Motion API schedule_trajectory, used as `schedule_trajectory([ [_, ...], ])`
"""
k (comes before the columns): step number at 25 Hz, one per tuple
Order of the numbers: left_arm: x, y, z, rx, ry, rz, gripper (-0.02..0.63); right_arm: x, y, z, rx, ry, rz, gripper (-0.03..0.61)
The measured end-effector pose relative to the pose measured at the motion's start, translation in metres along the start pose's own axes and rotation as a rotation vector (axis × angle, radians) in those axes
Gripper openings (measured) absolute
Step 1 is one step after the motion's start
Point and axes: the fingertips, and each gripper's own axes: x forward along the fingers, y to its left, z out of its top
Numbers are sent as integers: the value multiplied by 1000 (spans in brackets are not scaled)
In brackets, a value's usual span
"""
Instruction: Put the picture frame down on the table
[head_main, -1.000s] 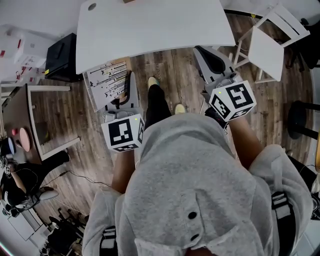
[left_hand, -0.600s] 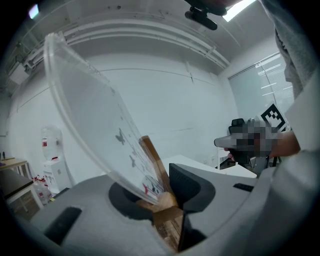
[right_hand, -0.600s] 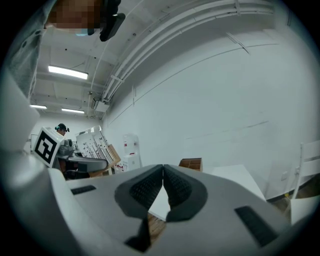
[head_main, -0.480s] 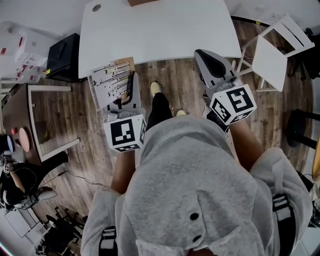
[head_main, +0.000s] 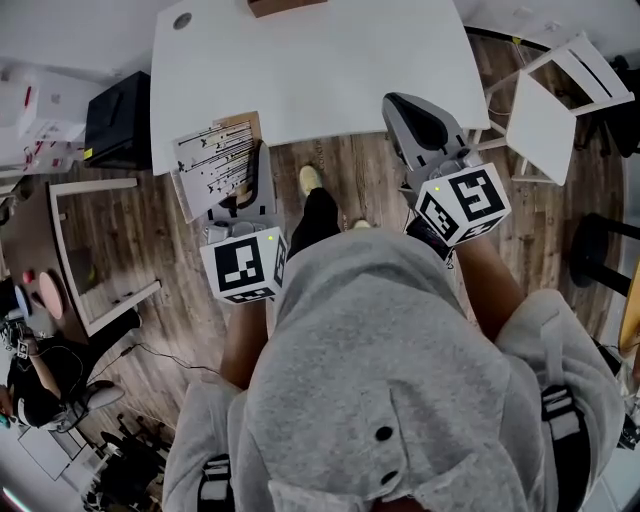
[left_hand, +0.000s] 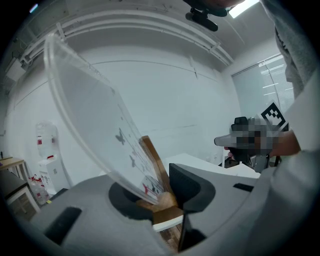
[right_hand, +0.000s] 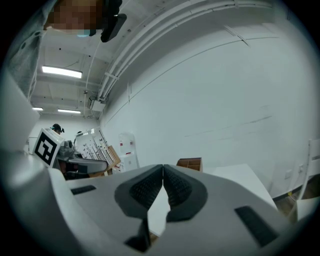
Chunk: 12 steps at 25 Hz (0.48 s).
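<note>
1. While hanging over the brown plank floor at centre left of the head view, clamping the clear-paned, wood-backed picture frame (head_main: 215, 160) by its lower edge in the grey left gripper (head_main: 245, 195), jaws pressing on it from both sides.
2. Tilting the frame's printed pane up and toward the upper left of the left gripper view, away from the jaws.
3. Holding the grey right gripper (head_main: 405, 108) at upper right of centre, jaws together on nothing, beside the table's near edge.
4. Facing the white rectangular table (head_main: 320, 60) straight ahead, at the top of the head view, with the frame's long axis running roughly toward it and the frame's far end just overlapping the near edge in the picture.
5. Judging the left side alone as needed next: carrying the frame forward over the bare white top, then lowering it.
</note>
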Motion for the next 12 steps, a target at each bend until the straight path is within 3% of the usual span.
schedule_trajectory([
  [12, 58, 55, 5, -20, 18, -27, 114, 72, -11, 8, 4, 38, -25, 26],
])
